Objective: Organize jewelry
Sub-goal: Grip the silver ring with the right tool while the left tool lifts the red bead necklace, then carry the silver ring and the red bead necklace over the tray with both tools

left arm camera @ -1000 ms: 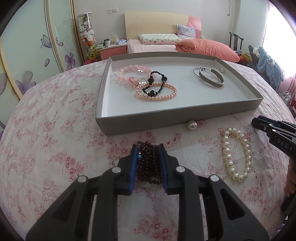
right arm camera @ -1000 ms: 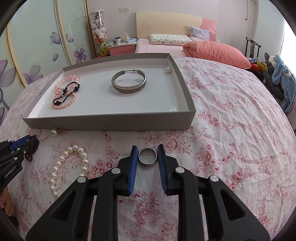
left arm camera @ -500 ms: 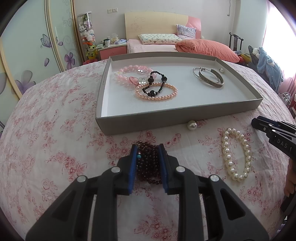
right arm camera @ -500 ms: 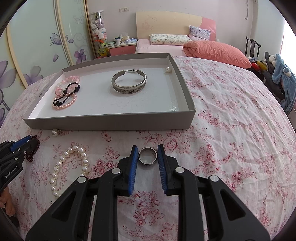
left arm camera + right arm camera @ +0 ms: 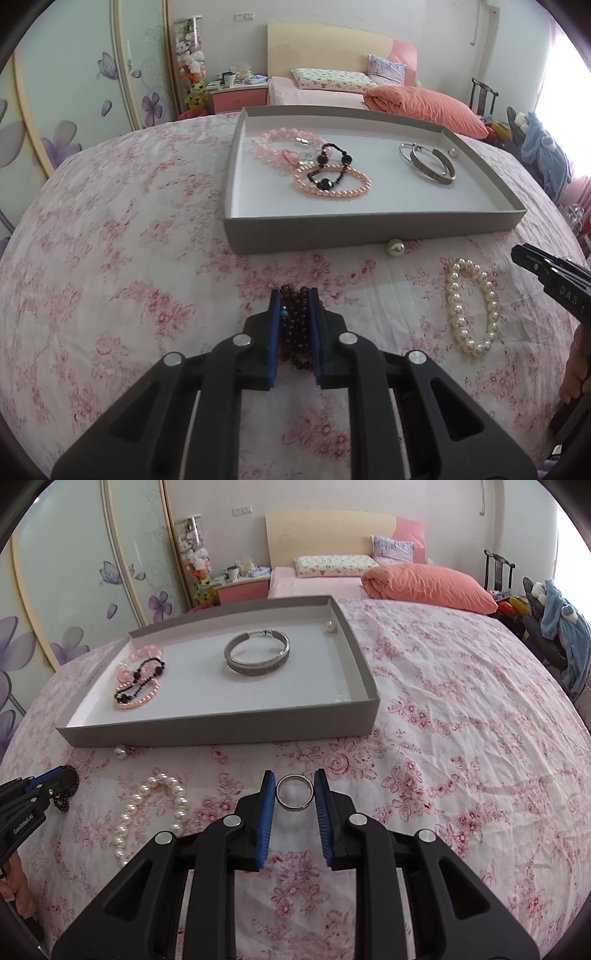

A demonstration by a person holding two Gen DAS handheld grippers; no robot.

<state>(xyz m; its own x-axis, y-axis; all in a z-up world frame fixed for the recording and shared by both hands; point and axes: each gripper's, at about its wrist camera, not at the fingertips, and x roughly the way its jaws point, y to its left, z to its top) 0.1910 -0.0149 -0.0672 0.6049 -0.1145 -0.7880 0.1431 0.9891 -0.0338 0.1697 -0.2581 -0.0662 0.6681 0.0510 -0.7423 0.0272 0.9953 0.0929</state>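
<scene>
The left gripper (image 5: pixel 294 325) is closing on the dark red bead bracelet (image 5: pixel 295 332), which lies bunched on the floral bedspread (image 5: pixel 110 277). The blue pads are already against both sides of the strands, probably because a loose coil must be squeezed together before it can be lifted as one piece.

The right gripper (image 5: pixel 294 805) stands almost closed around the silver ring (image 5: pixel 294 791). Both pads touch its rim, so it looks gripped from two sides. The ring seems to rest flat on the cloth, or only just above it; I cannot tell which. Both pieces are on the near side of the gray tray (image 5: pixel 221 731), outside it.

Also before the tray, the white pearl bracelet (image 5: pixel 153 812) lies between the two grippers, and one loose pearl bead (image 5: pixel 119 752) sits just beside the tray's front wall — likely both wait for their turn.

Inside the tray the things appear grouped by kind. At its left end are the bead pieces: a pink bracelet (image 5: pixel 284 142), a peach pearl bracelet (image 5: pixel 332 181) and a black bead bracelet (image 5: pixel 330 166) lying partly across it. Toward the right end stands the silver bangle (image 5: pixel 256 657), alone, and a single pearl (image 5: pixel 330 627) rests in the far right corner. By this order, the dark bracelet belongs at the left end and the ring near the bangle — this is my judgement only.
</scene>
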